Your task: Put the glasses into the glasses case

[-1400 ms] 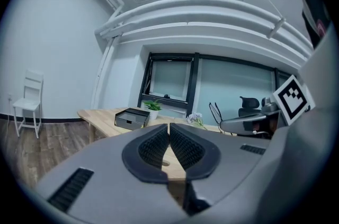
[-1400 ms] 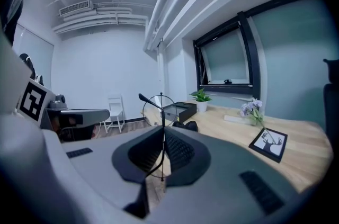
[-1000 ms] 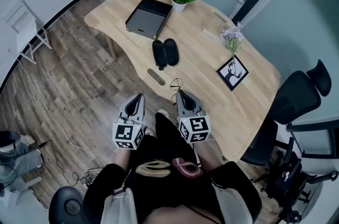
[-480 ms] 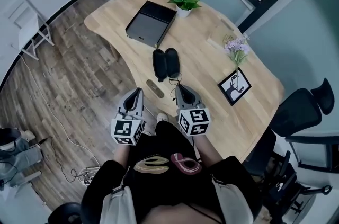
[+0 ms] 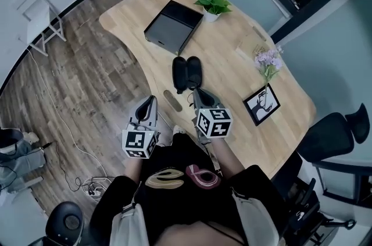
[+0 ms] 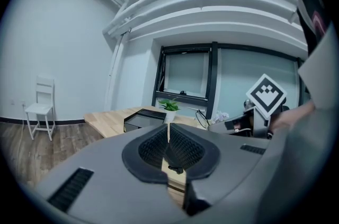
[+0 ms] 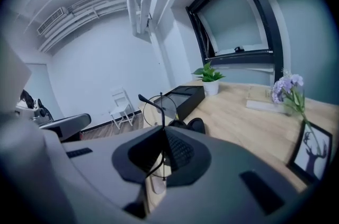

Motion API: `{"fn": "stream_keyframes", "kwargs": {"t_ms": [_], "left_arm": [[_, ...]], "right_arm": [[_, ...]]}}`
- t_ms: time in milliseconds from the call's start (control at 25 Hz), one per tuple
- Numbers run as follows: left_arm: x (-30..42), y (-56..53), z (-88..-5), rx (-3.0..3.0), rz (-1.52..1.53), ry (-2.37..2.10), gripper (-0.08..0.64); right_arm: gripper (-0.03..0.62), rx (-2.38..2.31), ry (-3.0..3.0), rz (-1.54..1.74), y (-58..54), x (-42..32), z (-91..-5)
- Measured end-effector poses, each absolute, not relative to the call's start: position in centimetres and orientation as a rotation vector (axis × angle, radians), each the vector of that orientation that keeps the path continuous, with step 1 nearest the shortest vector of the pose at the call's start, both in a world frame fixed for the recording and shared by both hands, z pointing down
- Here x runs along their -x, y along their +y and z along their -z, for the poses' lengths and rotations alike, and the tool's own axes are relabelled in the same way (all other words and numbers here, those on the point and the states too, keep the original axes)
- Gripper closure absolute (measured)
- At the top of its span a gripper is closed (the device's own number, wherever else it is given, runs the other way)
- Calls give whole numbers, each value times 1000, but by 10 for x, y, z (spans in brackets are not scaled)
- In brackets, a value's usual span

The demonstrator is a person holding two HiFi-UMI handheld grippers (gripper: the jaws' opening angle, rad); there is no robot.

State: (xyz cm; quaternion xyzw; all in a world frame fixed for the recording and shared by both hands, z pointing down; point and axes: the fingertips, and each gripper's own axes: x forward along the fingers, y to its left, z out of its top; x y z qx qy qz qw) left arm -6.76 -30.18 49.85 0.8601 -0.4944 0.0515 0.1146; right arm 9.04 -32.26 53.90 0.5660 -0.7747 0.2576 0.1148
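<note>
An open black glasses case [image 5: 186, 73] lies on the wooden table [image 5: 232, 82], its two halves side by side. My right gripper [image 5: 197, 92] hovers over the table's near edge, just short of the case, shut on thin wire-framed glasses [image 5: 189, 98]. In the right gripper view the round lens and temple of the glasses [image 7: 151, 102] stick up out of the closed right gripper [image 7: 163, 130], with the case [image 7: 196, 123] right behind them. My left gripper [image 5: 150, 101] hangs off the table's edge over the floor. Seen in its own view, the left gripper [image 6: 168, 130] is shut and holds nothing.
A black box [image 5: 173, 27] and a potted plant [image 5: 213, 4] stand at the far end. Purple flowers [image 5: 267, 61] and a framed picture [image 5: 261, 104] are at the right. An oval slot [image 5: 170, 99] is cut near the table's edge. A white chair [image 5: 40, 18] stands left.
Both grippers have moved forward toward the table. The right one, still holding the glasses, now sits just short of the case.
</note>
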Motion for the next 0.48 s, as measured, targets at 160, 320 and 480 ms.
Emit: {"fn": "stream_keyframes", "kwargs": {"t_ms": [160, 320, 480], "left_arm": [[70, -300, -501, -2516, -183, -1474, 534], [77, -302, -501, -2490, -180, -1517, 534], [82, -305, -498, -2492, -176, -1545, 534]], "right_arm": [[574, -1632, -2254, -803, -332, -89, -549], [574, -1608, -2240, -869, -340, -89, -560], [574, -1594, -2219, -909, -355, -87, -566]]}}
